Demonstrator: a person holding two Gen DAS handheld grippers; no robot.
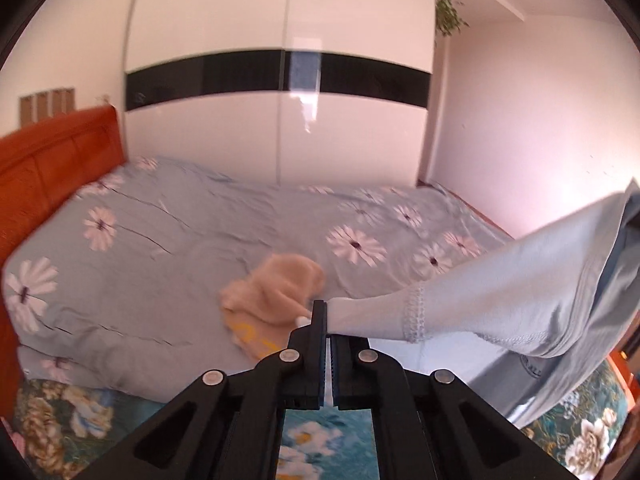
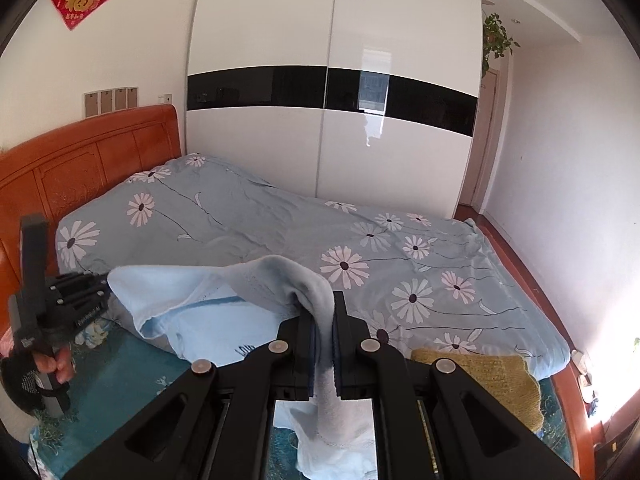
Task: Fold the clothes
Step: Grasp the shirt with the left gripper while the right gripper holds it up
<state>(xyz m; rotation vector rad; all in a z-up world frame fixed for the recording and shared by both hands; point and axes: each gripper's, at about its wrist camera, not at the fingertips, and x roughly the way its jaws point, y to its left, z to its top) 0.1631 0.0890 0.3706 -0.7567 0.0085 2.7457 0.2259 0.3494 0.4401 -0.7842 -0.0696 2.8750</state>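
A light blue garment (image 2: 180,292) hangs stretched between my two grippers above the bed. In the left wrist view my left gripper (image 1: 327,320) is shut on a corner of the garment (image 1: 500,288), which runs off taut to the upper right. My right gripper (image 2: 323,308) is shut on another part of it, with a bunched strip of cloth passing between its fingers and hanging down below. The right wrist view also shows the left gripper (image 2: 102,286) at the far left, held by a hand (image 2: 52,364), its tip at the garment's edge.
A beige garment (image 1: 276,288) lies crumpled on the daisy-print quilt (image 2: 280,232). A yellow knit piece (image 2: 476,376) lies near the bed's right side. A teal floral bedspread (image 2: 120,380) covers the near edge. The orange headboard (image 2: 80,168) stands left, a white wardrobe (image 2: 332,152) behind.
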